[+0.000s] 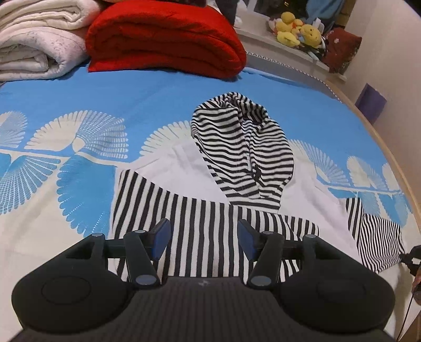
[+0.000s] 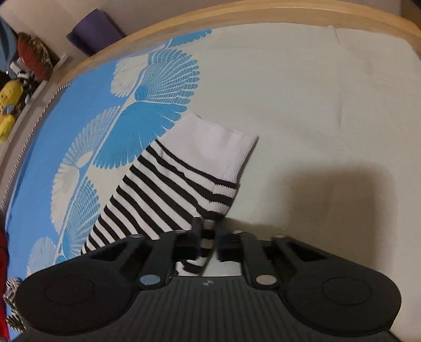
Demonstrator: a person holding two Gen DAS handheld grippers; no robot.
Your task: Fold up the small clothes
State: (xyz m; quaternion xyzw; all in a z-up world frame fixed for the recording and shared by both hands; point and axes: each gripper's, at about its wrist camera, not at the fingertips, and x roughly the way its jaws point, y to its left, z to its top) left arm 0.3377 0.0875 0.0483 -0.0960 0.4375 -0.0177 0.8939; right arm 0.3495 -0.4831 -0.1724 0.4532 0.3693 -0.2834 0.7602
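Observation:
A small hoodie with a white body [image 1: 181,168], a black-and-white striped hood [image 1: 242,147] and striped sleeves lies flat on the bed. One striped sleeve [image 1: 200,231] is folded across the body. My left gripper [image 1: 204,238] is open just above that folded sleeve, holding nothing. The other striped sleeve [image 2: 163,194], with a white ribbed cuff [image 2: 215,147], stretches out to the right. My right gripper [image 2: 209,236] is shut on that sleeve near the cuff; it shows at the far right edge of the left wrist view [image 1: 410,259].
The bed has a blue and cream feather-print cover [image 1: 79,147]. A folded red blanket [image 1: 165,39] and white blankets [image 1: 39,39] lie at the far end. Yellow plush toys [image 1: 297,31] sit on a ledge. The wooden bed rim [image 2: 236,15] runs along the right side.

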